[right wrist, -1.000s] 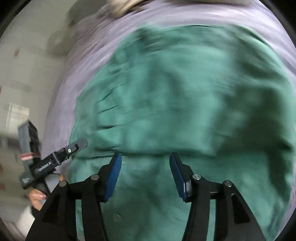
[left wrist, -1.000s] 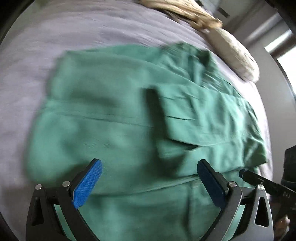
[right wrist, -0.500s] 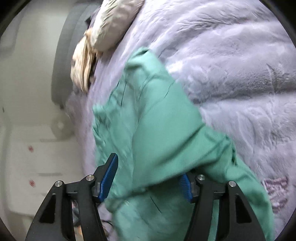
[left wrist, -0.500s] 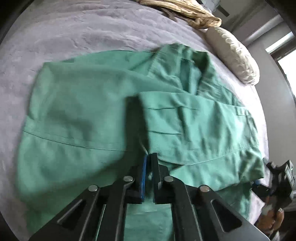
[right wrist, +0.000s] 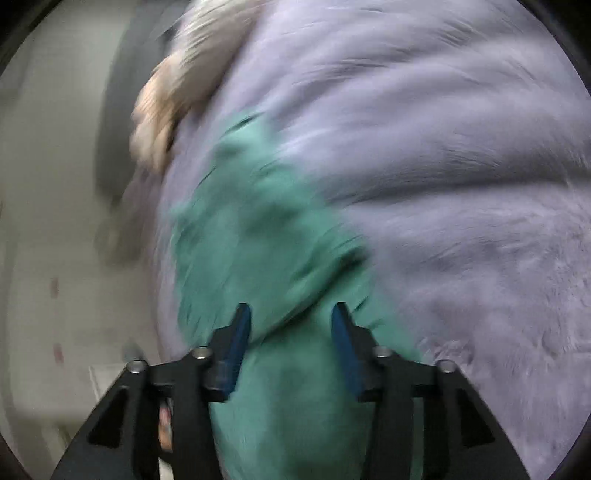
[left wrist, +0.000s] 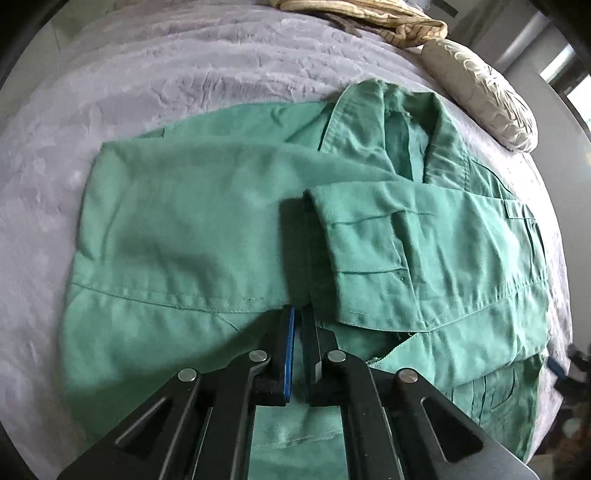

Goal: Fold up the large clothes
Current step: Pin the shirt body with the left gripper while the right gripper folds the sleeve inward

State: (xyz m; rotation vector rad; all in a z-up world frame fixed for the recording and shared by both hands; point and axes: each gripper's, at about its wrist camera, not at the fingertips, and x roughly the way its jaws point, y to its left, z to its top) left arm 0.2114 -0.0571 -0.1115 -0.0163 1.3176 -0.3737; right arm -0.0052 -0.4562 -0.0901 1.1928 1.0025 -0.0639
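A large green shirt [left wrist: 192, 229] lies on a lilac bedspread [left wrist: 184, 66], collar [left wrist: 391, 122] at the far side, one sleeve [left wrist: 406, 251] folded across its front. My left gripper [left wrist: 298, 314] is shut with nothing between its blue pads, hovering just over the shirt's lower middle. In the blurred right wrist view the same shirt [right wrist: 266, 240] runs under my right gripper [right wrist: 291, 314], which is open above the cloth near the bed's edge; I cannot tell whether it touches the fabric.
A patterned cream pillow [left wrist: 480, 92] and a beige striped cloth [left wrist: 369, 14] lie at the far side of the bed. The right wrist view shows a pale floor [right wrist: 48, 295] left of the bed.
My left gripper went from wide open to shut and stays shut over the shirt. My right gripper swung toward the bed's edge, stays open, and its view is motion-blurred.
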